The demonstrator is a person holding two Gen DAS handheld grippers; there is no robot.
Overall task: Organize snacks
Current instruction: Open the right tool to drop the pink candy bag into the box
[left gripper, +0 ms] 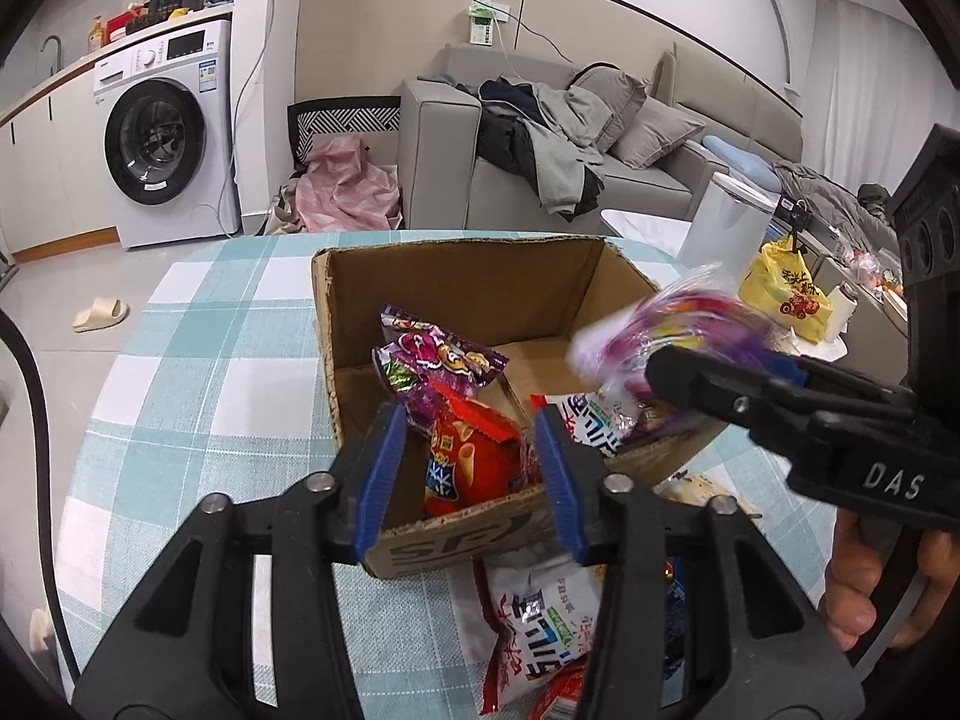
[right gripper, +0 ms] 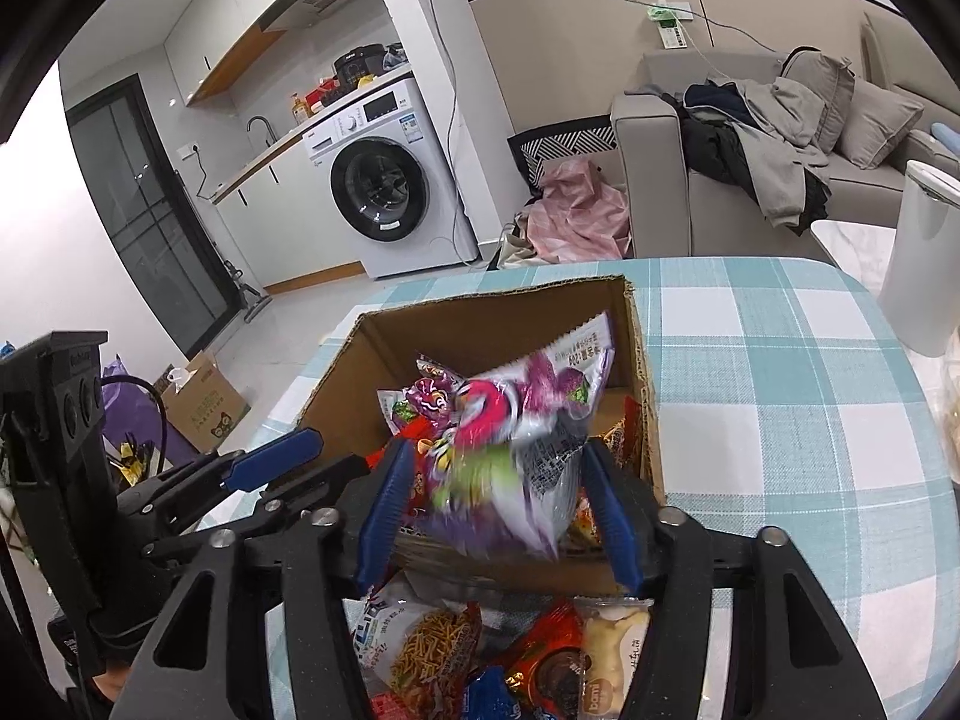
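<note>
Left tongs (left gripper: pixel 474 474) released, red snack bag (left gripper: pixel 474 462) loose between them inside cardboard box (left gripper: pixel 468 276), frame centre. Right tongs (right gripper: pixel 498 510) spread; blurred purple snack bag (right gripper: pixel 516 444) between, contact unclear.

This is a lived-in home, an open room joining kitchen and lounge. At far left a washing machine (left gripper: pixel 161 138) sits under a counter with a sink tap (right gripper: pixel 259 127); at far right a grey sofa (left gripper: pixel 606 138) is heaped with clothes (left gripper: pixel 540 132). Nearer, a table wears a checked cloth (right gripper: pixel 780 360).
</note>
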